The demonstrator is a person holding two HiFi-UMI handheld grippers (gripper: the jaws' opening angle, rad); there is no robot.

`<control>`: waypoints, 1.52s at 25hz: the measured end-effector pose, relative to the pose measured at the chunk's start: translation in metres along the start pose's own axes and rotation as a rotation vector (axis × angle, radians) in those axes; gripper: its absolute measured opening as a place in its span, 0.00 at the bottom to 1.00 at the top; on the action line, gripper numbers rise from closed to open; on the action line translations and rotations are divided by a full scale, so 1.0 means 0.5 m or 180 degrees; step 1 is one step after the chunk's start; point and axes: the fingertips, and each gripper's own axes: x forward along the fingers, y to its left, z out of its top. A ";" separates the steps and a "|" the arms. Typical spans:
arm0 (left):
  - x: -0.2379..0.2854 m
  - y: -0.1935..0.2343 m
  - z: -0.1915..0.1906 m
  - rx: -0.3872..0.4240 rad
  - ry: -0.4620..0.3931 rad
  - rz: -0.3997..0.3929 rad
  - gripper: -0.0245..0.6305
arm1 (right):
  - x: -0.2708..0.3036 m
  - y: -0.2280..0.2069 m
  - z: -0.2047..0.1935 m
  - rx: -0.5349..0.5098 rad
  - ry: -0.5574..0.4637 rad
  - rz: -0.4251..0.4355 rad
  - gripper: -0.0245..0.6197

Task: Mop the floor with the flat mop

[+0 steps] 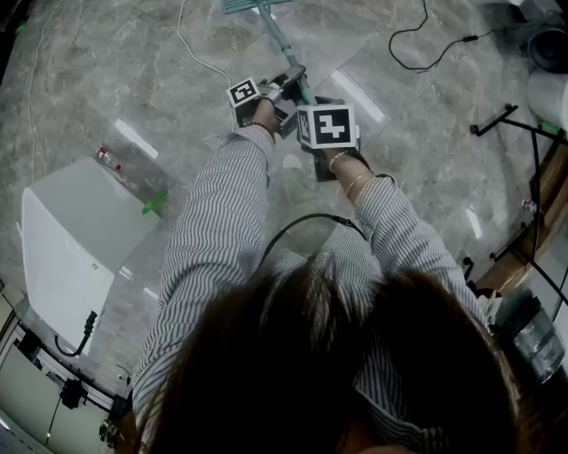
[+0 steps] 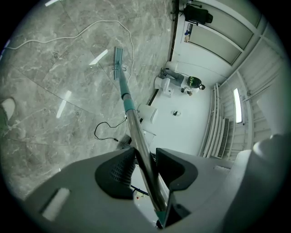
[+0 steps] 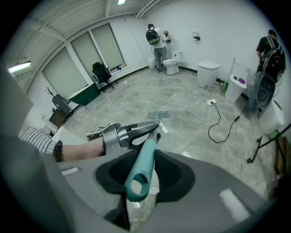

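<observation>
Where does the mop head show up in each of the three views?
Head view: mop head at the top edge, partly cropped, at the end of the pole.
Left gripper view: mop head upper centre-left, at the pole's far end.
Right gripper view: mop head at centre, on the floor.
Shared landmark: the white cable beside it.

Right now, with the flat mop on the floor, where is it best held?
On its long slim pole, jaws closing across it from the sides: the right gripper clamps the teal top end, the left gripper the metal part lower down. Two spaced grips should steer the far head.
</observation>
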 end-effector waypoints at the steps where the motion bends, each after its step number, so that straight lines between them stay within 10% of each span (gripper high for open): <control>1: -0.004 0.001 -0.006 0.0000 0.0003 -0.0001 0.26 | -0.005 0.001 -0.005 0.0005 -0.0008 0.0003 0.22; 11: -0.125 0.089 -0.123 0.0029 0.0005 0.0036 0.26 | -0.065 0.033 -0.182 0.0094 -0.0062 0.0018 0.22; 38: -0.715 0.549 -0.809 -0.0036 0.0557 0.0453 0.24 | -0.425 0.160 -1.119 0.0457 -0.0184 -0.0063 0.21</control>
